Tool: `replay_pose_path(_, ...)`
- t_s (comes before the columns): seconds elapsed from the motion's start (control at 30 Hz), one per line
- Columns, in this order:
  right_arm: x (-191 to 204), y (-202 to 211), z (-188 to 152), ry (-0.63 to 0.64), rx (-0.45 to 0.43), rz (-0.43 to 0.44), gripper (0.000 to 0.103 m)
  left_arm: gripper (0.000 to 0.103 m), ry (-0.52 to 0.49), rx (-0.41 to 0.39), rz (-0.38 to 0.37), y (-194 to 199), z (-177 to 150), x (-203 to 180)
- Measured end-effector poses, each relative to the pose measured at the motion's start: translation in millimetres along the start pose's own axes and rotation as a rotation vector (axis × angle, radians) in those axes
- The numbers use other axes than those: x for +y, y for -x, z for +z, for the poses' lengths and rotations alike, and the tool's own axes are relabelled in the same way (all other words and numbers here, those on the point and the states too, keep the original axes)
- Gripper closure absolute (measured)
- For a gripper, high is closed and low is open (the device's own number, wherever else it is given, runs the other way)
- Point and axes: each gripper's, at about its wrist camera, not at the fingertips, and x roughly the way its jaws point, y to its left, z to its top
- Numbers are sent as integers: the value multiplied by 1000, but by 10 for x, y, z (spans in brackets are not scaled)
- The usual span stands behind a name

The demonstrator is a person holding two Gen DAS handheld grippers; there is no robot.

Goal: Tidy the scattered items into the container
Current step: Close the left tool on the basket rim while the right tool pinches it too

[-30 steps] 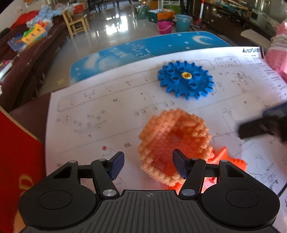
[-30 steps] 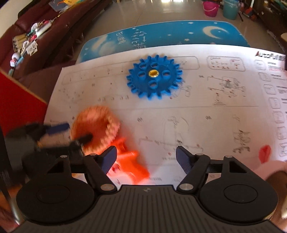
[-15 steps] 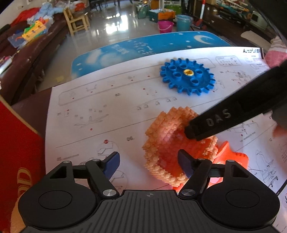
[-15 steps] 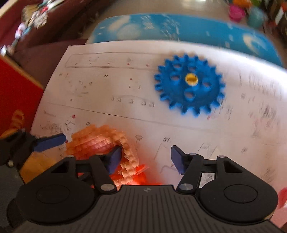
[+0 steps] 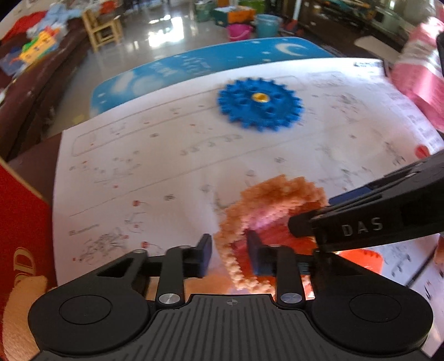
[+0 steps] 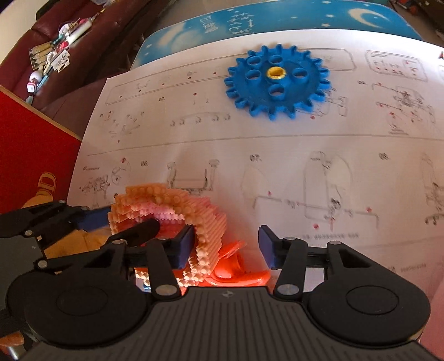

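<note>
A large white paper sheet printed with numbered assembly diagrams (image 6: 291, 155) covers the work surface and lies over a blue mat with moon and star motifs (image 6: 249, 19) at its far edge. A red box wall with a gold emblem (image 6: 30, 155) rises along the left border of both views.

On the far part of the sheet lies a flat blue plastic gear wheel with a yellow hub (image 6: 277, 83), well apart from both grippers.

Near the cameras sits a peach-coloured ring built of small studded bricks (image 6: 177, 211), standing tilted on the sheet, its inner face pinkish. A bright orange plastic piece (image 6: 238, 275) lies just under and beside it.

The left gripper (image 5: 229, 251) straddles the near wall of the ring, one blue pad inside and one outside; its jaws are closing, narrowly spaced, and blur hides whether the pads yet press the wall.

The right gripper (image 6: 226, 247) straddles the ring's right-hand wall, its left pad against the inner face and its right pad clear of the studs with sheet showing between; its jaws are closing and stand about half open. Each gripper's dark fingers appear in the other's view, beside the ring.
</note>
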Motion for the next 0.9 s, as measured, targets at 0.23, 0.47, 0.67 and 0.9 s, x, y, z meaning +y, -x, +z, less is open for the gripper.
replay_pose_path(0.23,-119,162,-282,-27,-43,-24,58,66,-20,24,-74,55,-111,-233)
replay_pose_path(0.47,-249,263,-443,-54,-78,-2,60,50,20,24,-53,117,-194,-127)
replay_pose_path(0.67,-210,264,-489,-33,-105,8,60,51,-11,2,-46,138,-251,-203)
replay_pose_path(0.9,-221,219,-486,-41,-92,5,56,75,-21,-13,-30,88,-236,-306)
